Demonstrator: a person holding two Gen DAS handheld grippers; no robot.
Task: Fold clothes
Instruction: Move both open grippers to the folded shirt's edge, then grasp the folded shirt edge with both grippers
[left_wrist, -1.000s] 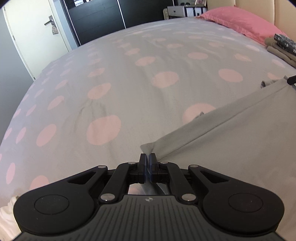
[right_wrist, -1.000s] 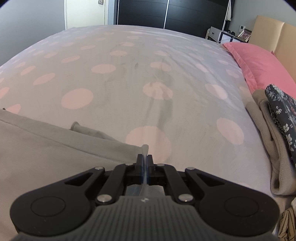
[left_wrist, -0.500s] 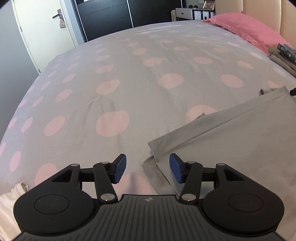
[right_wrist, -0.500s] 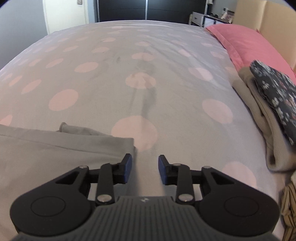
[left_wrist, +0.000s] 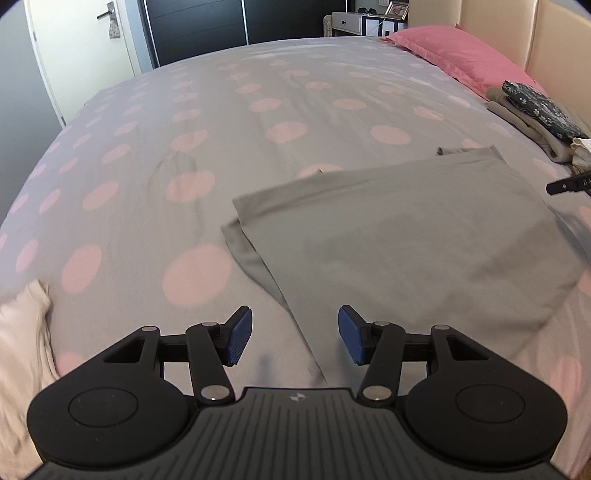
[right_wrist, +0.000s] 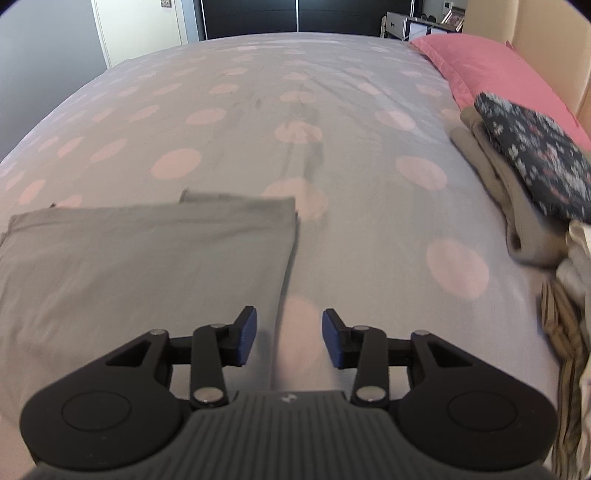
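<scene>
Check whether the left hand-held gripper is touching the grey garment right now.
Apart. In the left wrist view the left hand-held gripper is open, its blue pads empty, and the grey garment lies flat on the bed beyond and below them.

Lighting: soft, even daylight; faint shadows only. Quality: strong fisheye bowing of the bed, dark vignetted corners. Motion blur softens the grey folded garment; gripper bodies sharp.

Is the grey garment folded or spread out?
Folded: the grey garment lies flat as a rectangle, a lower layer's edge showing along its left side.
</scene>
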